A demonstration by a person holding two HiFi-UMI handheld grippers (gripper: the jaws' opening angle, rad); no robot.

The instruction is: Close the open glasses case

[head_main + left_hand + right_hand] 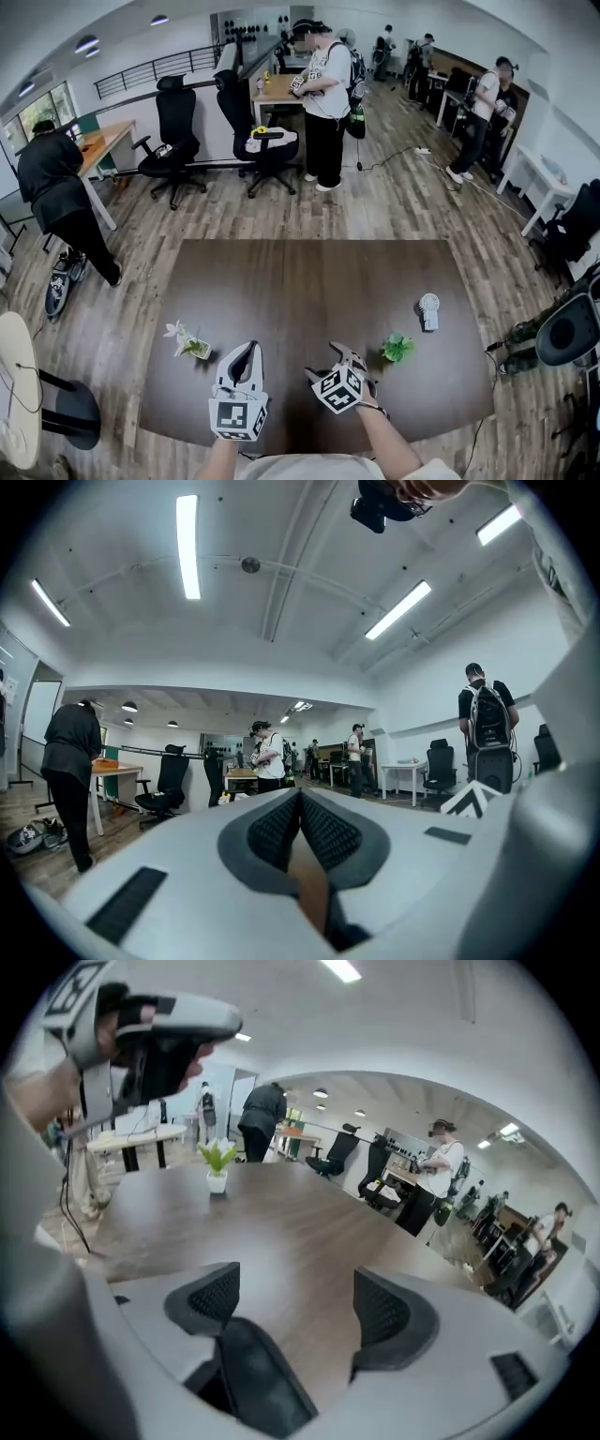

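Observation:
No glasses case shows clearly in any view. My left gripper (247,349) hovers over the near edge of the brown table (309,281), its jaws shut with nothing between the pads (323,832); in the left gripper view (300,799) it looks level across the room. My right gripper (345,354) is beside it on the right, tilted down at the tabletop. In the right gripper view its jaws (295,1288) stand wide open over bare wood (281,1232). A dark rounded shape (248,1377) lies low between them; I cannot tell what it is.
A small flowering plant in a white pot (187,342) stands left of the left gripper. A green plant (397,348) and a small white fan (428,311) are at the right. Several people, office chairs and desks fill the room beyond the table.

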